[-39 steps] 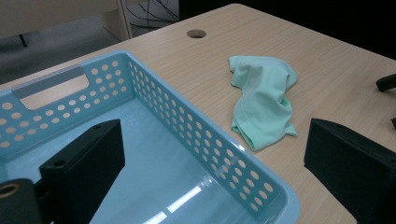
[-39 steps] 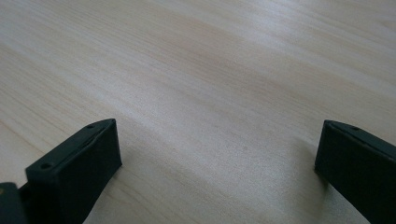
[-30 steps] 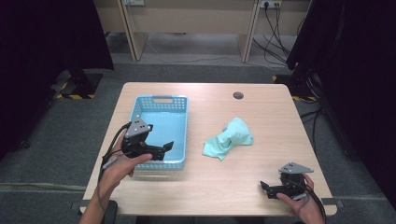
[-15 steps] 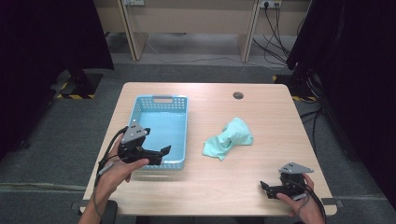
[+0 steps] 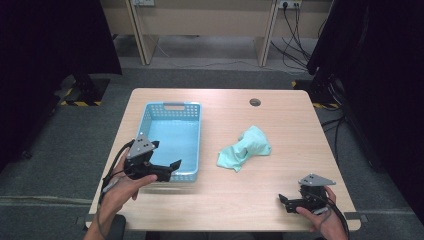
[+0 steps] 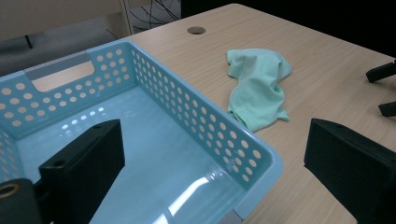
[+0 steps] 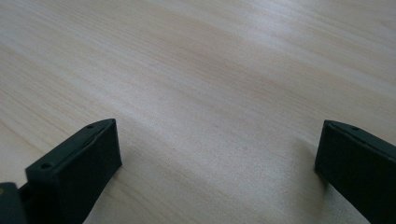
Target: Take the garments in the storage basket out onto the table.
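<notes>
Cloth [image 5: 246, 152] is your target by the look of it: mint-green, crumpled in a loose heap, lying flat on the table [image 5: 235, 200] just to the right of the blue basket [image 5: 192, 137], apart from it, nothing on top. In the left gripper view the same cloth [image 6: 258, 88] sits beyond the basket's [image 6: 201, 119] near right wall, one bunched ridge running along its length, which looks like the easiest fold to pinch. Basket is perforated plastic, empty, handle cutout at the far end. Your left gripper [image 5: 166, 170] hangs over the basket's near right corner, jaws wide apart, holding nothing; one jaw is over the basket floor, the other past the rim on the cloth side. Your right gripper [image 5: 287, 201] is well off from the basket at the near right corner of the table, low over bare wood, jaws also spread wide and empty. My read: this is the approach step, grasp not yet begun, cloth untouched. Next move likely calls for the left gripper to swing right across the basket rim, clear the wall, drop onto the cloth's raised fold and close on it. Watch the rim on the way over; a thin single layer could slip out.
</notes>
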The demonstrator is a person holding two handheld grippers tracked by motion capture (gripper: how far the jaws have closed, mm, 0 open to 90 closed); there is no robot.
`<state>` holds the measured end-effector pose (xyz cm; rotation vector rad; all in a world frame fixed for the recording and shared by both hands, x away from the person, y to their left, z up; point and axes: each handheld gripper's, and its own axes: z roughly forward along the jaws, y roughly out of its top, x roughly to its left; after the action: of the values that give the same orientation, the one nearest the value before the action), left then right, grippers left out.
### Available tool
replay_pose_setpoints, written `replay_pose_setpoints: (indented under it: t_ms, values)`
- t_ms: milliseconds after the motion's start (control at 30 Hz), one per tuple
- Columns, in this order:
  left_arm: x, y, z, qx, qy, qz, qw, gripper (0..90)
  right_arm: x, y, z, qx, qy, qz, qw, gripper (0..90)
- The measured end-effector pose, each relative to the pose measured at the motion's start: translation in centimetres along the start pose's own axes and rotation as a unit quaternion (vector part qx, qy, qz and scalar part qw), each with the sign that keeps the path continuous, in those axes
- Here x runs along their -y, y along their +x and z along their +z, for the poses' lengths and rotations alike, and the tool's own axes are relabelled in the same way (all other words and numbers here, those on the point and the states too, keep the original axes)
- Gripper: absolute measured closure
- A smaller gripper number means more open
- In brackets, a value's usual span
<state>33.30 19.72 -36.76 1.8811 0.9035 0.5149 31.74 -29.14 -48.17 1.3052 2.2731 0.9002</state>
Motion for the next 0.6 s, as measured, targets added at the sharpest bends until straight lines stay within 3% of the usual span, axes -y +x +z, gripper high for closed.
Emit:
replay_pose_setpoints:
  t_ms: [600]
  values:
    - [1.2,-0.4,-1.1,-0.002,-0.004,-0.003,1.0,4.4,0.0,0.0,0.0,0.0,0.0,0.0,1.0,0.4]
